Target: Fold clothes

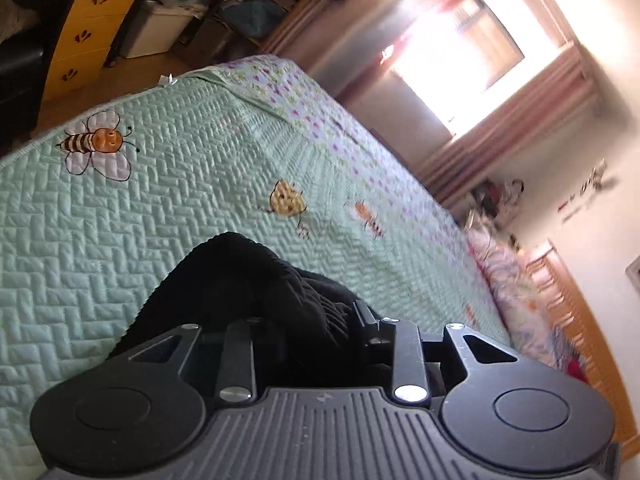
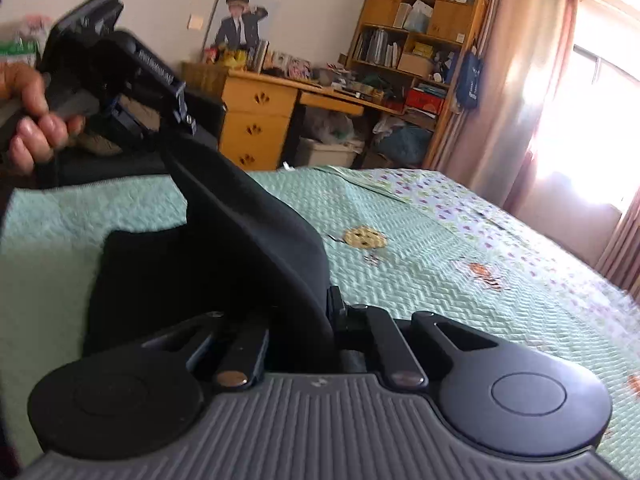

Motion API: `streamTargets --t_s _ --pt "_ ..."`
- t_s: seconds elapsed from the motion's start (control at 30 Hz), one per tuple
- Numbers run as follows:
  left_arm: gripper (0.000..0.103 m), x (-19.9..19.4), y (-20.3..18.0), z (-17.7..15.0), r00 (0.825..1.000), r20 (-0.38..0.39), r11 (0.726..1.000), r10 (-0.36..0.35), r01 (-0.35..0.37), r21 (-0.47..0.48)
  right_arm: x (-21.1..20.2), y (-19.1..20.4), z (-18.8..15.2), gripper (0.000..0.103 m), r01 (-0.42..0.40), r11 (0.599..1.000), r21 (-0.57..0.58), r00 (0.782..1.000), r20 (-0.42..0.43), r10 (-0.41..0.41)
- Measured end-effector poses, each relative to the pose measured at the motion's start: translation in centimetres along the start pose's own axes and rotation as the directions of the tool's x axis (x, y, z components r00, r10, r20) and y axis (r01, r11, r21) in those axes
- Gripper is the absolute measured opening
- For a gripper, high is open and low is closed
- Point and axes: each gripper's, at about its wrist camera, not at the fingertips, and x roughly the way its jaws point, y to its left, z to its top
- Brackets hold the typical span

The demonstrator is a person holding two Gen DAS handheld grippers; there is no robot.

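A: Which step is it?
B: Lifting. The left claw (image 2: 182, 114) and the right claw (image 2: 320, 320) both grasp the black garment (image 2: 240, 240), partly raised above the bed (image 2: 440, 240).
A: Next?
B: Probably fold it over evenly.

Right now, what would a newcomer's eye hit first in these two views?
The black ribbed knit garment, held up off the mint-green quilted bedspread between both grippers: the left gripper pinches one end high at the left of the right wrist view, the right gripper clamps the other low in front. Next, the embroidered bee at the bedspread's far corner and the glaring window beyond the bed.
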Motion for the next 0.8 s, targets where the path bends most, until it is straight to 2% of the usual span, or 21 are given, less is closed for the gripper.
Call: streamTargets --t_s 0.1,0.23,0.3,0.37,0.47,0.8 --pt "0.034 0.2 1.8 -0.8 0.999 -0.038 0.999 0.026 -0.027 -0.032 -0.5 0.3 0.0 0.009 -0.041 0.999 0.008 0.999 -0.005 0.041" --pt "0.034 0.7 5.3 -2.5 0.994 -0.08 0.993 0.074 -0.081 -0.084 1.0 2.7 -1.6 0.009 -0.126 0.992 -0.012 0.99 -0.071 0.125" --pt "0.034 0.9 7.0 -3.2 0.99 -0.098 0.989 0.103 -0.112 -0.093 1.4 4.6 -2.6 0.009 -0.154 0.986 -0.056 0.984 -0.102 0.148" --pt "0.034 1.2 8.3 -3.7 0.984 -0.116 0.986 0.132 -0.142 -0.085 1.8 5.8 -2.8 0.009 -0.166 0.982 -0.087 0.981 -0.115 0.156" --pt "0.034 0.8 9.2 -3.9 0.984 -0.123 0.987 0.131 -0.141 -0.08 2.2 7.5 -3.2 0.009 -0.185 0.974 -0.133 0.977 -0.136 0.167" --pt "0.036 1.7 10.5 -5.3 0.972 -0.148 0.978 0.184 -0.196 -0.068 2.9 9.1 -4.3 0.01 -0.221 0.962 -0.163 0.962 -0.196 0.188"
